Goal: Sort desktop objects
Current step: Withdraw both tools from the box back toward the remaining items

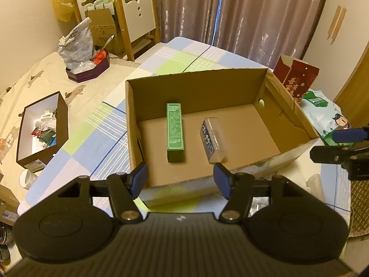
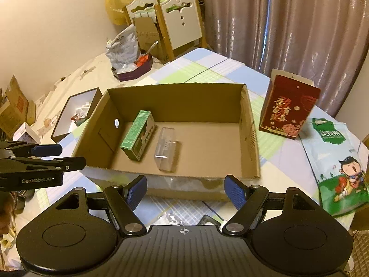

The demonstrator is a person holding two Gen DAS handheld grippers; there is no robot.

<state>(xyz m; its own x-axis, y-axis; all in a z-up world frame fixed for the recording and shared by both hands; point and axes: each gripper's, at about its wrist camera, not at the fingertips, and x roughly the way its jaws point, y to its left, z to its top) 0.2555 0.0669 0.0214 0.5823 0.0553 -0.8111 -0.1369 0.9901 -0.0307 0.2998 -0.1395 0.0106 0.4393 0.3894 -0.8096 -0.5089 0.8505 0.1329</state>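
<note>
The left claw [image 1: 181,180] hangs released with nothing between its blue pads [image 1: 140,178], poised just above the near wall of the open brown cardboard box [image 1: 207,87]. The right claw [image 2: 185,190] is likewise released and empty, its jaws spread a little wider, hovering over the same near wall a short way to the side.

Straight ahead of the left claw, on the box floor, lies the long green cardboard carton [image 1: 175,131] on its side. Just to the right of it, apart from it, lies the clear plastic case with a blue label [image 1: 213,139]. Both sorted things sit well inside the walls.

Beyond the box on the right claw's side stands a red printed gift box [image 2: 289,106], upright on the checked cloth of the bench [image 2: 207,67]. A white and green snack bag with a cartoon figure [image 2: 334,159] lies flat to the right of that claw, partly over the bench edge. Far to the left of the left claw sits a dark open box of odds and ends [image 1: 41,129].

Risks, as I judge them: the two claws hang near each other, so a sideways reach for the snack bag or gift box could knock them together. A low pass could catch the box's near wall and drag it. The slack bag may slip from a shallow pinch, and the tall gift box could topple if nudged high up.
</note>
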